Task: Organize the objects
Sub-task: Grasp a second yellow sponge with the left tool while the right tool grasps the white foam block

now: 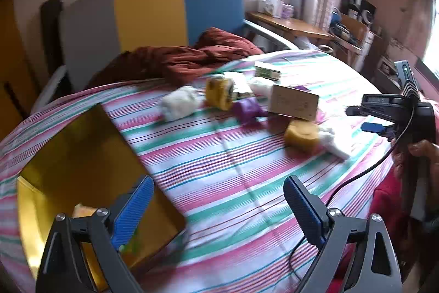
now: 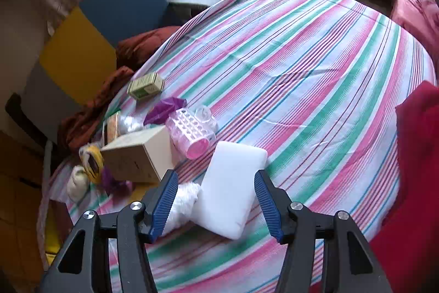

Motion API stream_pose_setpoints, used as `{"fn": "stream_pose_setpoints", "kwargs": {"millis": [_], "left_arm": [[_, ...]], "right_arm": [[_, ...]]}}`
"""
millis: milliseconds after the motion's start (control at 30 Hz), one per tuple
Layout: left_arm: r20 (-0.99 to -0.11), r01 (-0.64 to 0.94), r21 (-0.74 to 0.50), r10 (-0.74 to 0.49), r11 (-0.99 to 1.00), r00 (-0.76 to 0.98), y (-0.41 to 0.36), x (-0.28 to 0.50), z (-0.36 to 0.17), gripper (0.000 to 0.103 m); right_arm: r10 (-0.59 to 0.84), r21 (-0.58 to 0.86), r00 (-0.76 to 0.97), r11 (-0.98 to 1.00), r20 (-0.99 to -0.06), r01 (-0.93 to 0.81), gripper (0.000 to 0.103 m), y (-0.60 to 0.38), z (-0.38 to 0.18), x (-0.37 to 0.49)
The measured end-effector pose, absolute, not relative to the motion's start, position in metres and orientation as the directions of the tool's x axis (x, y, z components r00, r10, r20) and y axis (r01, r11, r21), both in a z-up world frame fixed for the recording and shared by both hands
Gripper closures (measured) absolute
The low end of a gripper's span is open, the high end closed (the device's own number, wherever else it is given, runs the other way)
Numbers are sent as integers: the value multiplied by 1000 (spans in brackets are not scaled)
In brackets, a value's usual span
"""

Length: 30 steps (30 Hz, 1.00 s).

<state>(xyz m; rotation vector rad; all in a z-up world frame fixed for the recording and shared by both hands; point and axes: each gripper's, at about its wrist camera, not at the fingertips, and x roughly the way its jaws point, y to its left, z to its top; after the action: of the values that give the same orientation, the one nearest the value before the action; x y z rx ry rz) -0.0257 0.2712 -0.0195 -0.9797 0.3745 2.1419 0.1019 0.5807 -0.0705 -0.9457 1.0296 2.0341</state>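
A striped bed sheet (image 1: 241, 155) holds a scatter of small objects. In the left wrist view my left gripper (image 1: 219, 205) is open and empty, just right of an open yellow box (image 1: 82, 155) with something inside. Beyond lie a white wad (image 1: 179, 102), a yellow roll (image 1: 219, 91), a cardboard box (image 1: 295, 102) and a yellow sponge (image 1: 301, 133). My right gripper (image 1: 365, 118) shows at the right edge. In the right wrist view my right gripper (image 2: 215, 203) is open, its jaws on either side of a white foam block (image 2: 230, 188). A pink perforated cup (image 2: 192, 135) lies behind it.
A green carton (image 2: 145, 87), purple plastic (image 2: 164, 110) and a cardboard box (image 2: 137, 155) lie left of the foam block. A rust-red blanket (image 1: 186, 59) sits at the bed's head before a grey, yellow and blue headboard (image 1: 148, 10). A wooden table (image 1: 290, 25) stands beyond.
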Motion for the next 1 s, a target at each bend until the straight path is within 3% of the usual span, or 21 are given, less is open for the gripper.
{"fn": "stream_pose_setpoints", "kwargs": {"millis": [333, 700, 867, 967, 1000], "left_arm": [[-788, -837, -43, 533, -545, -307, 363, -29, -52, 18], [-816, -924, -8, 536, -383, -215, 434, -25, -77, 17], [-818, -932, 10, 533, -361, -215, 449, -29, -86, 12], [-825, -944, -5, 535, -328, -182, 458, -31, -94, 23], [-834, -950, -17, 528, -313, -159, 461, -31, -98, 44]], "right_arm": [[175, 446, -569, -457, -803, -770, 39, 584, -78, 102], [150, 464, -569, -433, -809, -773, 39, 588, -84, 102], [150, 461, -562, -422, -814, -781, 38, 588, -85, 101], [143, 465, -563, -423, -814, -778, 38, 588, -86, 101], [145, 459, -559, -426, -816, -780, 38, 588, -86, 100]]}}
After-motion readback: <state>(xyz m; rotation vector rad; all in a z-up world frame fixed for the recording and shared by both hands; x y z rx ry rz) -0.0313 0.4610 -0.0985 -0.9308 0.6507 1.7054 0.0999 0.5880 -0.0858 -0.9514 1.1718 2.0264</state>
